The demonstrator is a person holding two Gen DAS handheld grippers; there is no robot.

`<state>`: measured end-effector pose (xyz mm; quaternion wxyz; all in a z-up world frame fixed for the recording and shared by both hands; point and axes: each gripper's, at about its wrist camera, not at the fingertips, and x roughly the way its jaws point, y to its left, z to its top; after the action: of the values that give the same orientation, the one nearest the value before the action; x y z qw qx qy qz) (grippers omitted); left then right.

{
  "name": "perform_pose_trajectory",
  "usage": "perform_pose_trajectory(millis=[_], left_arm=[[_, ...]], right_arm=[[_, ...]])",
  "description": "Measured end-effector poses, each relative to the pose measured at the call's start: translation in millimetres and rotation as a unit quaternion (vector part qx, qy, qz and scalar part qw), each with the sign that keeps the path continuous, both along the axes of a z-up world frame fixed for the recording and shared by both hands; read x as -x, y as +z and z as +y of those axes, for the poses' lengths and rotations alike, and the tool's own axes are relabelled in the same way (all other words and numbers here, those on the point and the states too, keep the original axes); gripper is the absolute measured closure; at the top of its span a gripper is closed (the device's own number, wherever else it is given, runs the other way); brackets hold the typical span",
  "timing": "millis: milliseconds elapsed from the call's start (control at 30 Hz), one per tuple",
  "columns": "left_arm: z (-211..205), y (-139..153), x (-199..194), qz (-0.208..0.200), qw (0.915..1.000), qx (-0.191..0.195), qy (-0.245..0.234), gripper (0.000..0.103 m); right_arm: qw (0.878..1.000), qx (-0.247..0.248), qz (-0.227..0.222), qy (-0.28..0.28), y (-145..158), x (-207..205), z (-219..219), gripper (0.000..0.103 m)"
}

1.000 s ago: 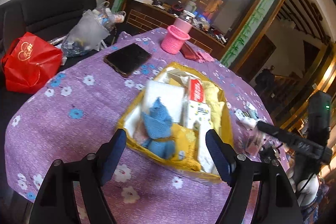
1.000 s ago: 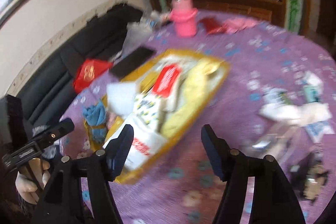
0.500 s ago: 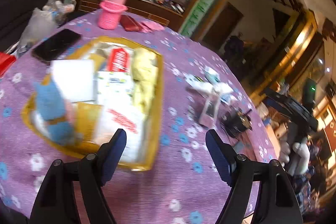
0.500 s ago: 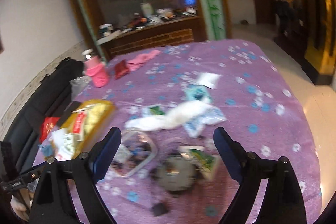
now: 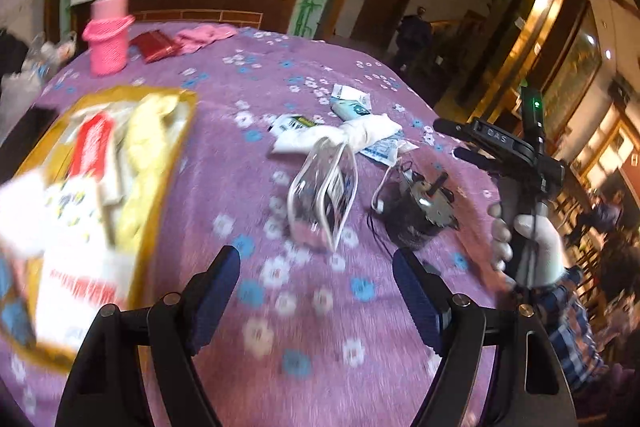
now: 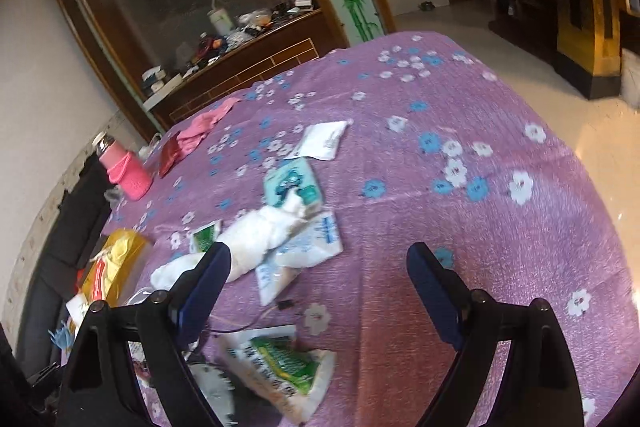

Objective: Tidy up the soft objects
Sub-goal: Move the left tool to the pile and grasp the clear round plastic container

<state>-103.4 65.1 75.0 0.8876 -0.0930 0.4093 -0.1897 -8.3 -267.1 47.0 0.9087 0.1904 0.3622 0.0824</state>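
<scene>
Both grippers hang empty over the purple flowered tabletop [image 5: 256, 75], so by my reading this is the reach between one placement and the next pick. The left gripper [image 5: 316, 293] has its jaws opening, with only bare cloth between them, and the right gripper [image 6: 318, 293] stands with its jaws wide apart and nothing pressed by either pad. The yellow tray [image 5: 182, 115] sits at the left of the tabletop, already holding several soft packets and a yellow cloth, though that side of the left view is badly smeared. What seems left to gather lies in a loose cluster near the middle: a rolled white cloth [image 6: 260, 235] lying across some flat tissue packets [image 6: 304, 251], a teal packet [image 6: 292, 183] touching its far end, a white sachet [image 6: 322, 141] farther off, and a green-printed packet [image 6: 280, 363] close under the right gripper. A clear pouch [image 5: 324, 195] and a dark gadget with wires [image 5: 420, 203] sit just beside the pile and look hard, so I would leave them. The white cloth looks the likeliest next pick; the right gripper would need to come down over its middle, close across the narrow roll, and lift clear without dragging the packets beneath.
</scene>
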Motion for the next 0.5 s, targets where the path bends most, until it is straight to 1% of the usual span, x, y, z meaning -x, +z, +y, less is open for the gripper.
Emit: perform_pose_trajectory(millis=[133, 233, 300, 400, 500], left_arm=[[-23, -10, -35, -0.009, 0.9996, -0.025, -0.013, 0.018], [-41, -23, -65, -0.006, 0.9988, -0.047, -0.013, 0.018], [-50, -28, -78, -0.003, 0.9981, -0.060, -0.012, 0.018], [-64, -32, -87, -0.004, 0.9976, -0.065, -0.023, 0.018], [-77, -42, -90, 0.009, 0.9967, -0.071, -0.039, 0.018]], right_arm=[[0.999, -0.046, 0.023, -0.013, -14, 0, -17, 0.014], [0.998, -0.054, 0.023, -0.021, -15, 1, -23, 0.014], [0.998, -0.057, 0.023, -0.021, -15, 1, -25, 0.014], [0.998, -0.061, 0.030, -0.019, -16, -1, -26, 0.014], [0.997, -0.064, 0.036, -0.018, -17, -1, -26, 0.014]])
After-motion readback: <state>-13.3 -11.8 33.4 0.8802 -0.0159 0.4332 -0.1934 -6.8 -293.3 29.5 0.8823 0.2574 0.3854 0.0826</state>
